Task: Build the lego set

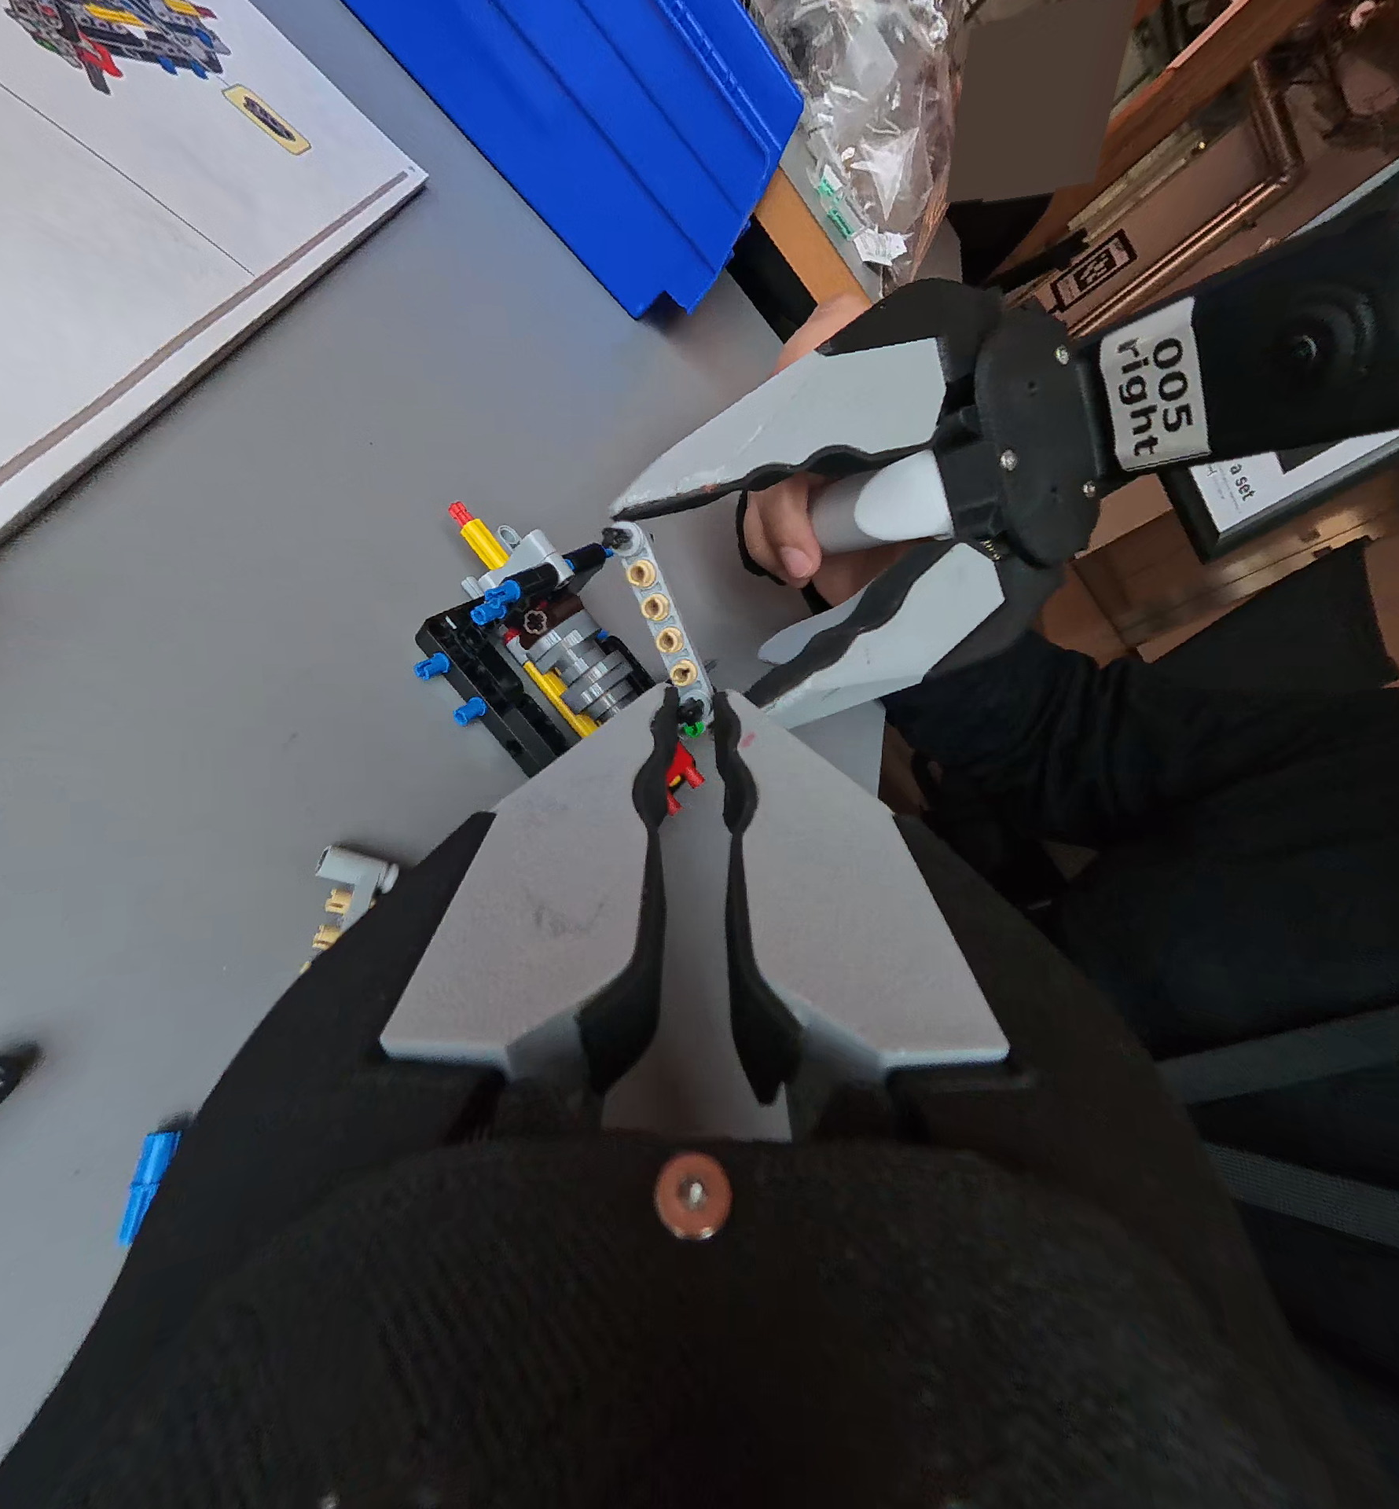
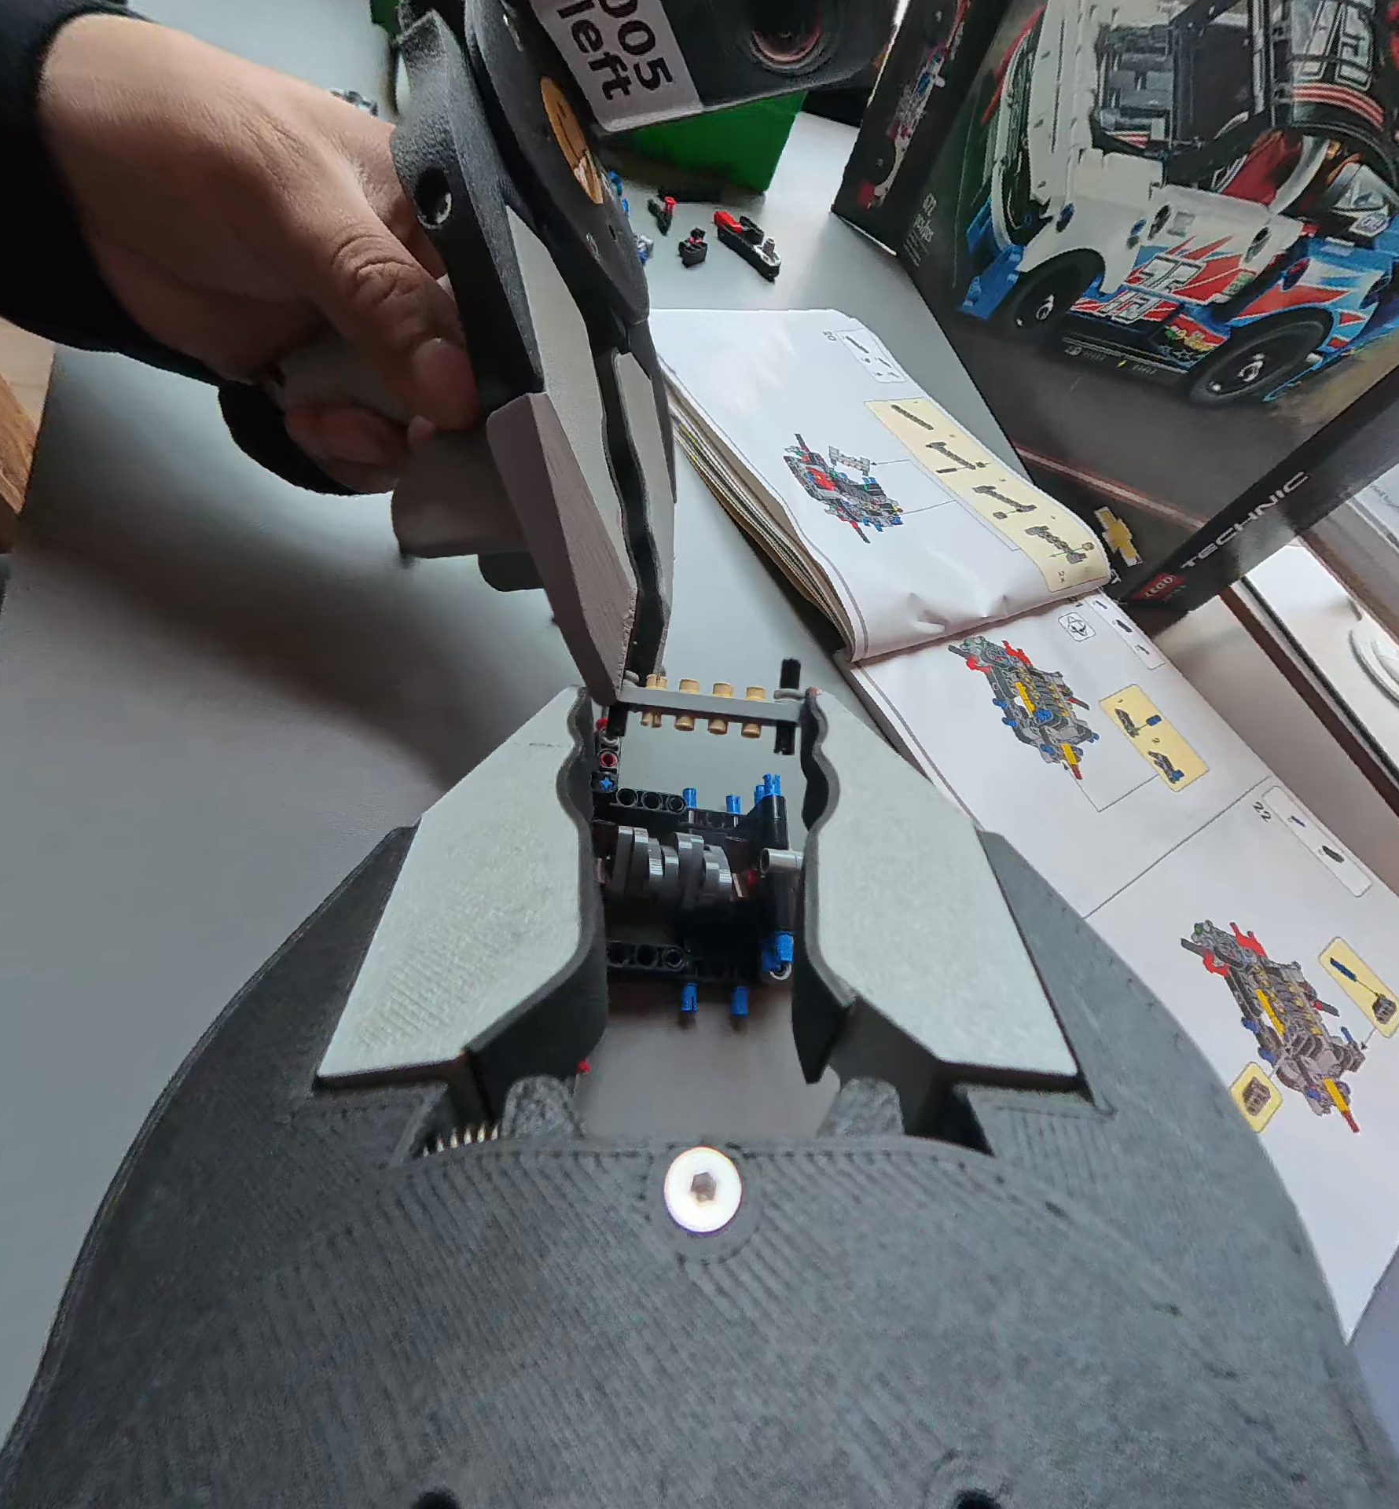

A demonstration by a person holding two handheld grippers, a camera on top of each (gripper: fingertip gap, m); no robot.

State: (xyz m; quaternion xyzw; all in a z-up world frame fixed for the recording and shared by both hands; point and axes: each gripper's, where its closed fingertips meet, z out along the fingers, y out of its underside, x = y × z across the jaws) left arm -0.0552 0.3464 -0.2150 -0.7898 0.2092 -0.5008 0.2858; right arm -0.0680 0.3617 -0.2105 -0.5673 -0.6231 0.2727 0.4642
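Note:
A partly built lego assembly (image 1: 541, 653) stands on the grey table: a black frame with grey gears, blue pins and a yellow axle. It also shows in the right wrist view (image 2: 696, 865), between my right fingers. A grey beam (image 1: 662, 620) with several tan pins stands along its edge. My left gripper (image 1: 694, 706) is shut on the beam's near end and comes down from above in the right wrist view (image 2: 631, 669). My right gripper (image 2: 696, 706) is open. Its tips bracket the beam (image 2: 712, 701) lengthwise, and its upper fingertip (image 1: 619, 513) touches a black pin at the far end.
An open instruction booklet (image 2: 1006, 735) lies right of the assembly, below the lego box (image 2: 1170, 204). A blue bin (image 1: 598, 139) and plastic bags (image 1: 868, 106) sit at the back. Loose pieces (image 1: 353, 882) and a blue pin (image 1: 149, 1176) lie near my left gripper, more pieces (image 2: 729, 233) by a green bin (image 2: 712, 139). My two grippers' fingertips are within a few centimetres of each other.

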